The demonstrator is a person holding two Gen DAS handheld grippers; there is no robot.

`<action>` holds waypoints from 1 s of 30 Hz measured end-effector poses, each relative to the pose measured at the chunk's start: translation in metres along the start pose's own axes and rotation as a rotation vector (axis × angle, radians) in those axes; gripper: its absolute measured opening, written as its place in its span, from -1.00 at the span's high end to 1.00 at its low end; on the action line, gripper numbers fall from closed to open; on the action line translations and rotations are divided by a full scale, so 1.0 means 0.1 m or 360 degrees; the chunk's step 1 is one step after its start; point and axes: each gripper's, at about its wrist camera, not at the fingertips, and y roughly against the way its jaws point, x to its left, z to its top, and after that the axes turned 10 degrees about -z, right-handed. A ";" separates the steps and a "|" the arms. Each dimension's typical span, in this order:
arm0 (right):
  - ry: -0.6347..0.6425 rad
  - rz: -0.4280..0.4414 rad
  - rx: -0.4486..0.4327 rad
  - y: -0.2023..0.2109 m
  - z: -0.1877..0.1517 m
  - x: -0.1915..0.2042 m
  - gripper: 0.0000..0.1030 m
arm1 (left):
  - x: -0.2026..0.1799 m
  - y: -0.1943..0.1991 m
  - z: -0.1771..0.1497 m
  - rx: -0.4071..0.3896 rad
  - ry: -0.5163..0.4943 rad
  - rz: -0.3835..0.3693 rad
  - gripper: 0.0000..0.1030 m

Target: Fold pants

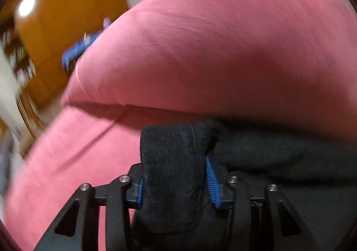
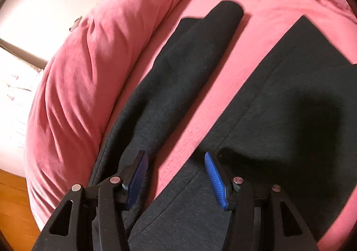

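Left gripper (image 1: 174,181) pinching pants (image 1: 174,161); right gripper (image 2: 176,175) spread, both legs seen.

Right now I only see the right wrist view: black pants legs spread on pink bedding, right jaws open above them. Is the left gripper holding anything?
Observer: Yes. In the left wrist view the left gripper is shut on a bunched fold of the black pants.
Operator: Anything past the bedding on that side?
Observer: A blurred blue object sits at the left edge of the pink bedding roll, with an orange-brown wooden surface behind it. I can't tell what it is.
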 end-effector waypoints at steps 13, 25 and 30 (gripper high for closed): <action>-0.0063 0.0054 -0.0281 -0.08 0.74 -0.24 -0.07 | -0.41 1.02 -0.68 -0.0039 0.0333 -0.0548 -0.89; -0.0113 0.0266 -0.0027 -0.66 1.68 -0.63 -0.06 | -0.79 0.81 -1.29 -0.0009 0.0020 -0.0622 -0.94; -0.0136 0.0291 -0.0004 -0.73 1.76 -0.61 0.82 | -0.81 0.83 -1.31 -0.0017 0.0029 -0.0634 -0.95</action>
